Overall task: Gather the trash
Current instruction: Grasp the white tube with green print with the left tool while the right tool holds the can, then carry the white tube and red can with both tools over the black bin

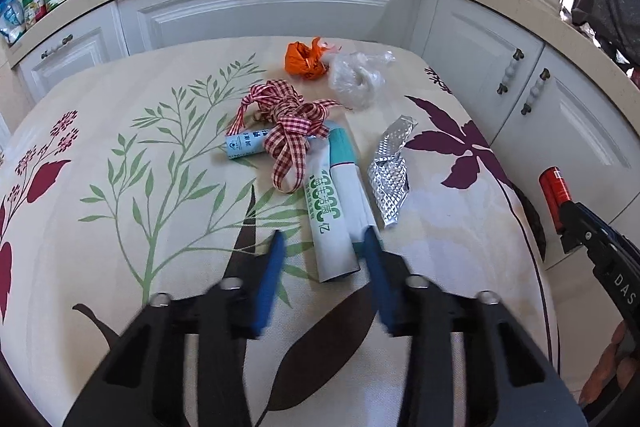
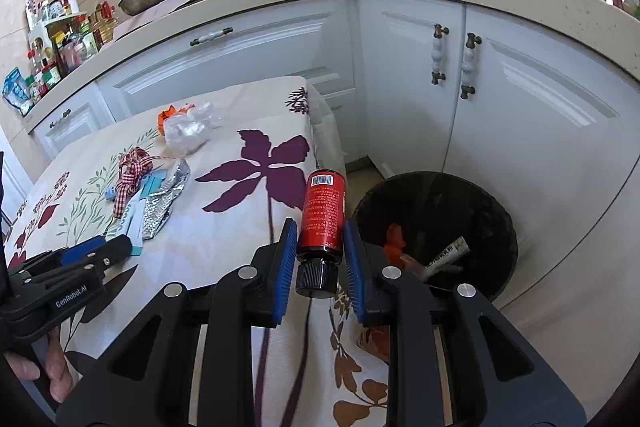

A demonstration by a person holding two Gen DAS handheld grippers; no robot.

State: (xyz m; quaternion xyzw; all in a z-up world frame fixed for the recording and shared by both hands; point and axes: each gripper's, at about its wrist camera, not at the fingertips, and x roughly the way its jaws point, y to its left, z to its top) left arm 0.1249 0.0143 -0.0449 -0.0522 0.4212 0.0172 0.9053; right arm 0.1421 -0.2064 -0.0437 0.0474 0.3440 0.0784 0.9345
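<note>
On a floral tablecloth point(image 1: 120, 227), the left gripper point(image 1: 324, 243) straddles the near end of a white-and-teal tube point(image 1: 334, 223), pads not visibly pressing it. Beside the table, the right gripper point(image 2: 320, 247) pinches a red bottle point(image 2: 323, 215) beside a black bin point(image 2: 492, 227).

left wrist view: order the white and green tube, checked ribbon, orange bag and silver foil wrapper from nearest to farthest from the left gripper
From the left gripper:
1. White and green tube, its near end between the fingers.
2. Silver foil wrapper, just beyond, to the right.
3. Checked ribbon, further back at centre, draped over the small blue tube.
4. Orange bag, at the table's far edge beside the clear plastic bag.
</note>
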